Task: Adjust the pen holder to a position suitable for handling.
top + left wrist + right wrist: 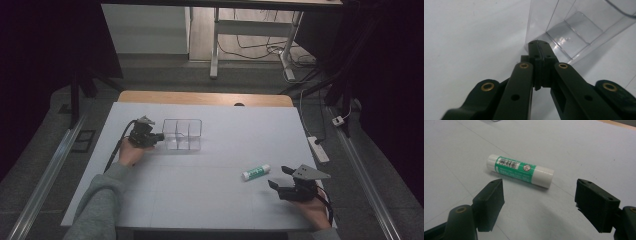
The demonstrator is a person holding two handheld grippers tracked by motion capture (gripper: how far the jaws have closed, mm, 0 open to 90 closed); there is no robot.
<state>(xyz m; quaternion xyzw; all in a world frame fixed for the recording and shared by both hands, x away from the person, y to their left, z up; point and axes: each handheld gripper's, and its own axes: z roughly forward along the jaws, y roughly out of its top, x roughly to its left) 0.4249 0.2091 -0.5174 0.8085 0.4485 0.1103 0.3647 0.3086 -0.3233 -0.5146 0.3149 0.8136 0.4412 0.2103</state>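
Looks like the job is getting the glue stick into the clear organiser, w/ the left gripper steadying the box.

Progress: early. Left gripper is clamped tight on the organiser's near-left wall; in the left gripper view the jaws are fully together on the thin plastic edge, so the hold-the-box part seems done. Right gripper sits just right of the stick w/ jaws spread wide and nothing between them; the right gripper view has both pads either side of empty table, stick lying just beyond them. Pads not touching it yet. So left to do, as I read it: close in on the stick, grab, lift, carry across to the organiser, drop in a compartment. All compartments look empty.

Where things are: stick lies flat on the white table, right-of-centre, well apart from the organiser, which stands upper-left of centre.

Orientation: stick's long axis runs roughly left-right across the table in the high view, tilted a bit, right end farther from the person. One white end points left toward the organiser side, other toward the right edge. Can't tell which end is the cap. From the right gripper view the axis lies crosswise to the jaws' line, so gripper prob needs no big wrist turn before closing over the barrel.
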